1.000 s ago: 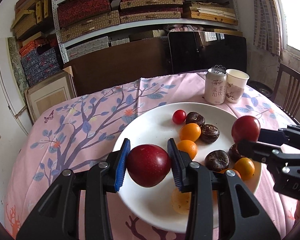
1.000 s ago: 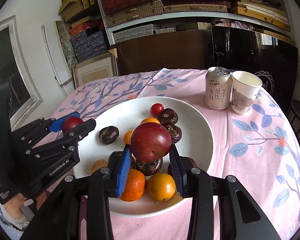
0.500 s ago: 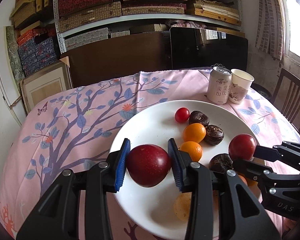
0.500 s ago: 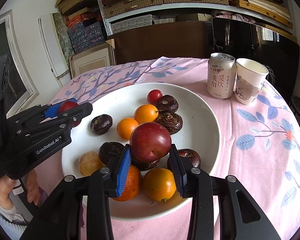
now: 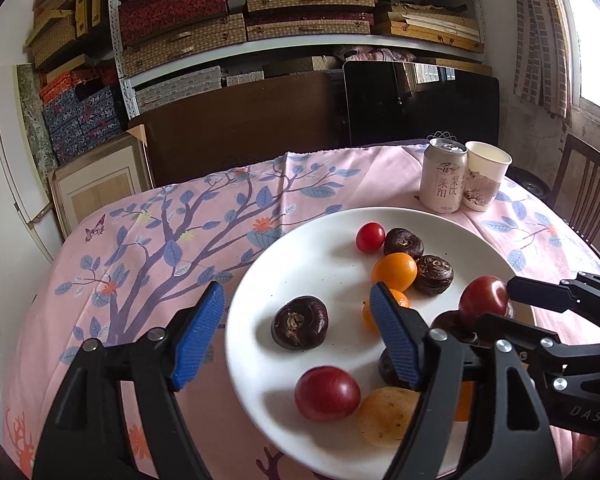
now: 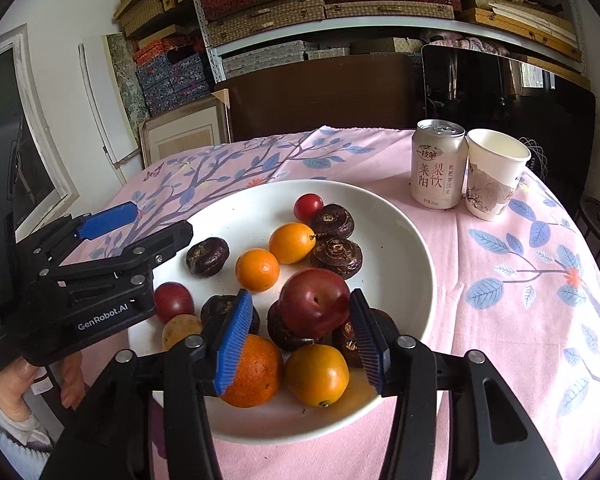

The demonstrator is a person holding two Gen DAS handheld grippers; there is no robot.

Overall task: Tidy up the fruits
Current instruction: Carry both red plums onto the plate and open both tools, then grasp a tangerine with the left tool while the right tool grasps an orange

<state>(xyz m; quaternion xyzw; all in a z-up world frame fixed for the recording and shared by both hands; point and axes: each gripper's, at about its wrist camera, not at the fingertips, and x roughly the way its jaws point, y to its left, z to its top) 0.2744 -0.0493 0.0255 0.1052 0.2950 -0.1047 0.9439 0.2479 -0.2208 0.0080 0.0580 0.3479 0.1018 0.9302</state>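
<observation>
Two hand-held grippers work over a white plate point(image 6: 416, 240) of fruit on a pink floral tabletop point(image 6: 520, 300). The left hand-held gripper point(image 5: 296, 336) hangs released, its blue pads spread wide; one straddles the plate's left rim and the other stands over the fruit. A red plum point(image 5: 327, 393) lies loose on the near-left part of the plate, just below and slightly right of that open gap, touching a pale yellow fruit point(image 5: 388, 410) to its right. A dark water chestnut point(image 5: 300, 322) sits just beyond it, squarely between the pads.

The right hand-held gripper point(image 6: 298, 330) carries a second red plum point(image 6: 314, 304), which sits between its pads above a near-side heap of dark chestnuts point(image 6: 284, 332) and oranges point(image 6: 252, 370). The left pad appears a shade off the skin, so the firmness of the grip cannot be told (the plum may already rest on the pile).

The left hand-held gripper is much the nearer to the loose plum; any fresh pick on that side probably has to clear the chestnut and the plate rim. A drink can point(image 6: 438, 164) and paper cup point(image 6: 494, 174) stand touching at the far right, well clear of the work.
</observation>
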